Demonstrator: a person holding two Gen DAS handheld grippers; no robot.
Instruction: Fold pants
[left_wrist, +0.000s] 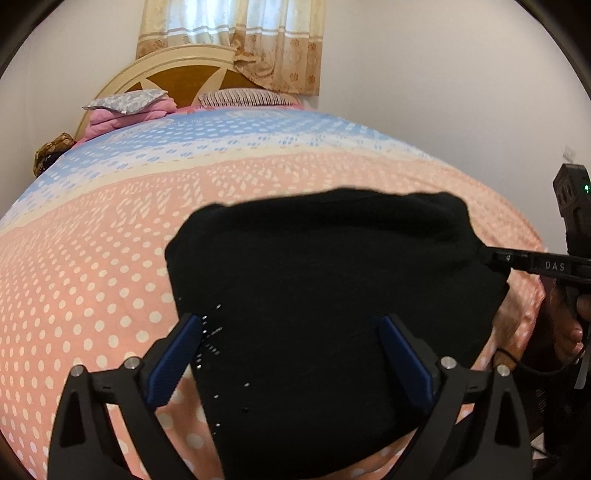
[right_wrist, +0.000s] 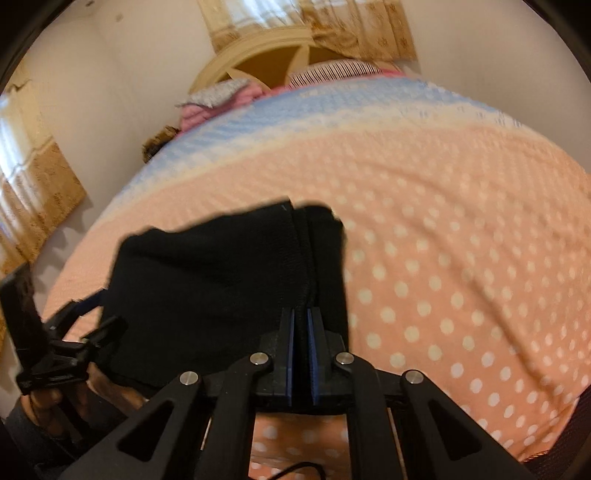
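Lying folded on polka-dot bedspread (left_wrist: 92, 280), near foot edge: black pants (left_wrist: 325, 295). Left gripper (left_wrist: 291, 354) spread wide over pants' near part, blue pads either side, nothing pinched. Right gripper (right_wrist: 300, 328) pressed nearly together, pinching pants' right edge w/ fabric betw. pads. Headboard (left_wrist: 177, 79), pillows (left_wrist: 125, 103) & curtain (left_wrist: 236, 40) at far end.

A bed (left_wrist: 110, 258) wears a pink sheet with white dots, turning blue toward the far end. Pillows (left_wrist: 125, 105) are piled against a cream and brown headboard (left_wrist: 177, 74). Behind it hangs a beige flowered curtain (left_wrist: 236, 33) on a white wall (left_wrist: 443, 74).
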